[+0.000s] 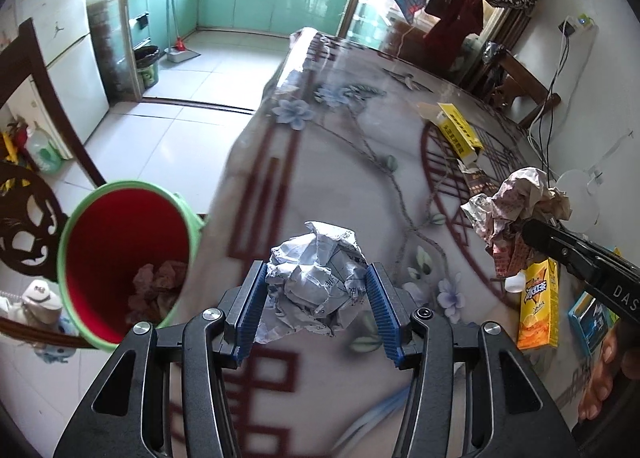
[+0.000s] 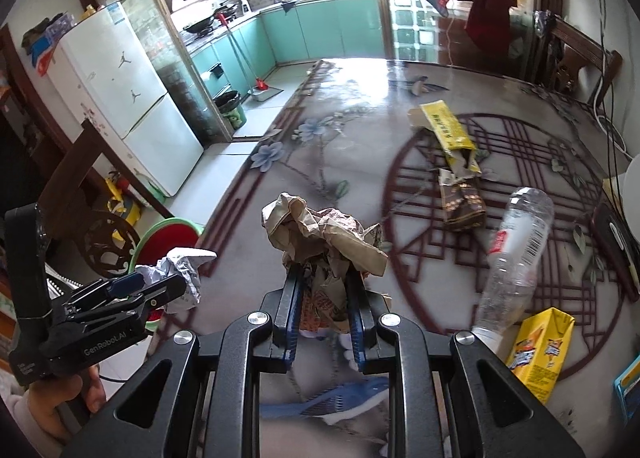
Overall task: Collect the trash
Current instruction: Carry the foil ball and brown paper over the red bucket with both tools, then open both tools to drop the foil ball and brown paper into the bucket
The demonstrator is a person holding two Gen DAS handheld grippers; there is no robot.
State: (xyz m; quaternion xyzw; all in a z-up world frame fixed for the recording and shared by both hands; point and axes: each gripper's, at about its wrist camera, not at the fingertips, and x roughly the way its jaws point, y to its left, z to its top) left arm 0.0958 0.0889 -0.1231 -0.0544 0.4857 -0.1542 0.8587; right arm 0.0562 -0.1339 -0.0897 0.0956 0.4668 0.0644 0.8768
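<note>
The left claw is gripping a crumpled white paper ball clear of the surface, so it can be dropped into the red bin waiting to its left; the right claw is clamping a brown paper wad.

A home: dining table, fridge, teal kitchen cabinets behind.

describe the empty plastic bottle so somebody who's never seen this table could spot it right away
Start at the big table with the dark red lattice circle printed on its cover. On the circle's near right part lies a clear plastic bottle, just behind the yellow drink carton. It is the only see-through item, with a red-and-white label.
</note>
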